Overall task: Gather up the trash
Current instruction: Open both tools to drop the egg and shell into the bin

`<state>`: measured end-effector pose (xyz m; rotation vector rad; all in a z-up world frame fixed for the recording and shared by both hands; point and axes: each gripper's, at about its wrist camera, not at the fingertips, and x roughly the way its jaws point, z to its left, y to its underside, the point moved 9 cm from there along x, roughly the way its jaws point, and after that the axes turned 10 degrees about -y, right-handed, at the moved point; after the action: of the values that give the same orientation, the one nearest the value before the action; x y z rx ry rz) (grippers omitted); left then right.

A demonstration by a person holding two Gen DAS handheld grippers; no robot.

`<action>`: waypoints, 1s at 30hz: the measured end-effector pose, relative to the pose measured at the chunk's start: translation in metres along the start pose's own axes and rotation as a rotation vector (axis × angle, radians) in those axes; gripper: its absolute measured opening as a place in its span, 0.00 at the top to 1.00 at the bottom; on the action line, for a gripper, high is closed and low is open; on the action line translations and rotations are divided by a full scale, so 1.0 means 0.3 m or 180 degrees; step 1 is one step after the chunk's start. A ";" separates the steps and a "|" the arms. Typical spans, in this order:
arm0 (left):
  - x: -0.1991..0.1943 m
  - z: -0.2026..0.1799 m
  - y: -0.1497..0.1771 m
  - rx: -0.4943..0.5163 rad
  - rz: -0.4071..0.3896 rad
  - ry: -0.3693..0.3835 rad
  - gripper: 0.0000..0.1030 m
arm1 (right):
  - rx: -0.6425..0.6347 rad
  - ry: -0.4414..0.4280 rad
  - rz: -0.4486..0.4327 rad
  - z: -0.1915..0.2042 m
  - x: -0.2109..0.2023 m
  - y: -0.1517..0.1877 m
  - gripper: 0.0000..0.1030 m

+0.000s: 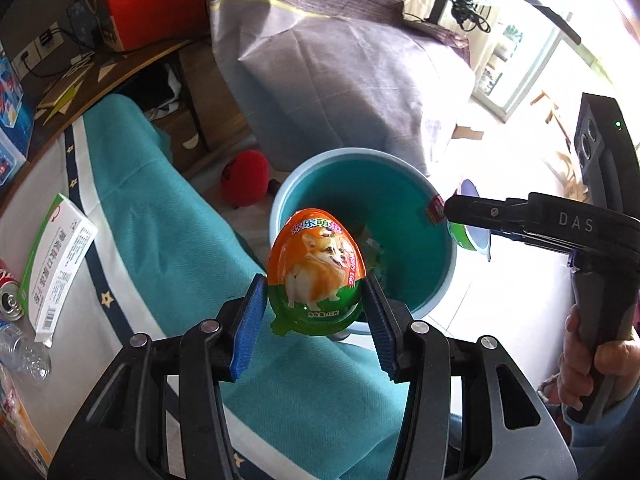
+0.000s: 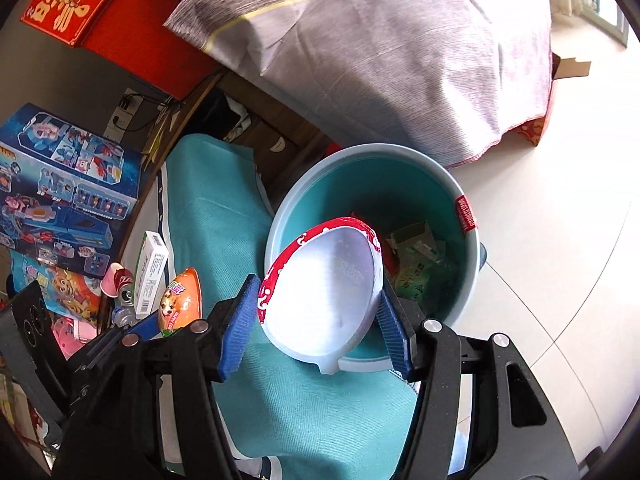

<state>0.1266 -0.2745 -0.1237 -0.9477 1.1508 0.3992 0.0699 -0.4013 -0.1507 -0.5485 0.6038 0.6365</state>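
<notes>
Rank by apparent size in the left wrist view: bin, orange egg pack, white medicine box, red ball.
1. bin
2. orange egg pack, enlarged by nearness to the camera
3. white medicine box, close to the egg, so that order is unsure
4. red ball

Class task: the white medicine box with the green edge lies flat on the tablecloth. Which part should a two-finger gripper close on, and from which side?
Probably the two long edges of the medicine box, from above: it lies flat and narrow, and the can and plastic bottle crowd its near end.
</notes>
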 end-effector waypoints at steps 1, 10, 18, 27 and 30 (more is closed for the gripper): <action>0.012 -0.017 -0.009 0.0023 0.0011 0.0008 0.52 | 0.0016 0.0011 -0.0002 -0.012 -0.003 -0.004 0.46; 0.111 -0.101 -0.039 0.0111 0.0168 0.0071 0.49 | 0.0129 0.0086 0.0020 -0.084 -0.006 -0.024 0.46; 0.121 -0.073 -0.021 0.0018 0.0207 0.0058 0.09 | 0.0126 0.0118 0.0093 -0.084 0.025 -0.019 0.46; 0.108 0.009 0.030 -0.0210 0.0294 0.0073 0.05 | 0.0001 0.0155 0.0167 -0.022 0.060 -0.006 0.46; 0.101 0.033 0.041 -0.0271 0.0283 0.0071 0.05 | -0.0047 0.0183 0.0194 0.000 0.070 -0.002 0.34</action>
<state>0.1357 -0.2652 -0.1552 -0.9792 1.2068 0.5141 0.0840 -0.3937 -0.1643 -0.5654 0.6725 0.6848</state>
